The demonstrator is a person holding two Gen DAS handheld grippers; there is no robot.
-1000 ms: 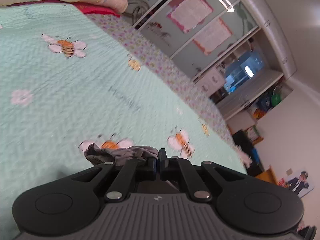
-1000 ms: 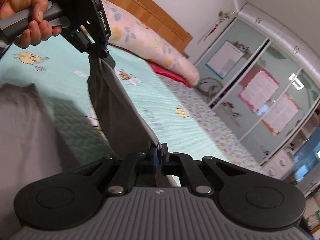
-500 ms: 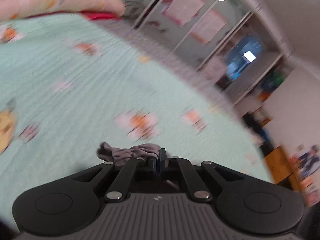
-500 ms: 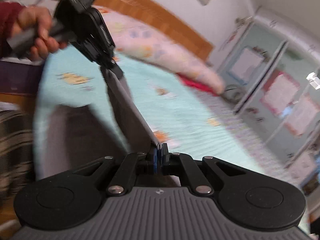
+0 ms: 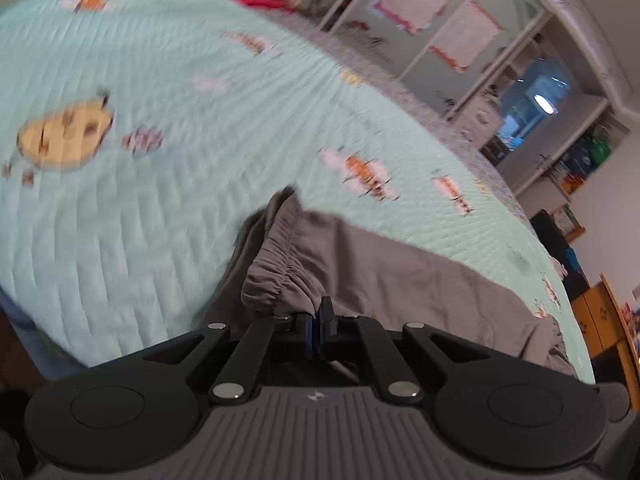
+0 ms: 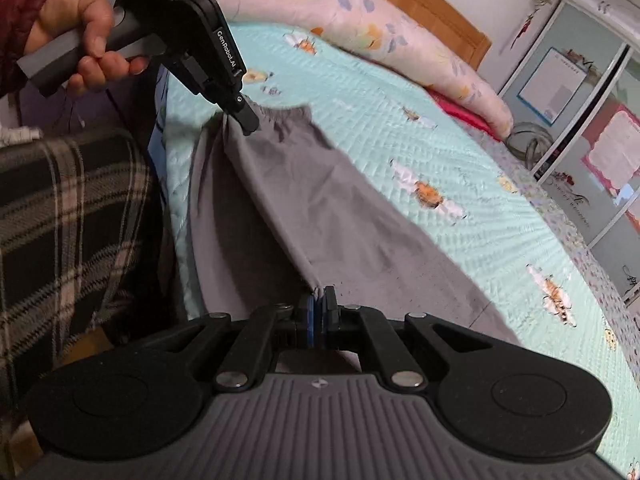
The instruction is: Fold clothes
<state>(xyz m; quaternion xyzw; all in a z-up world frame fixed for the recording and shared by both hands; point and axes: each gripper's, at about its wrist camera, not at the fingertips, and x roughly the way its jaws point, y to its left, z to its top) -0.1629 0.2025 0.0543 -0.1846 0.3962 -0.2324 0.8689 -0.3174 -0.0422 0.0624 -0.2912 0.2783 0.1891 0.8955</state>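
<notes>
Two grippers pinch the same grey garment. At the bottom centre of the left wrist view, the left gripper [image 5: 319,320] has its jaws pressed together on the gathered elastic waistband [image 5: 280,276]. At the bottom centre of the right wrist view, the right gripper [image 6: 319,308] is clamped on a thin edge of the garment [image 6: 320,200]. The cloth runs taut from there to the upper left, where a hand [image 6: 84,40] holds the other tool. Most of it lies along the near edge of the green quilt [image 6: 460,152]. It looks light, limp and thin, likely to sag and crease. Hems and the waistband seem the surest places to hold.
</notes>
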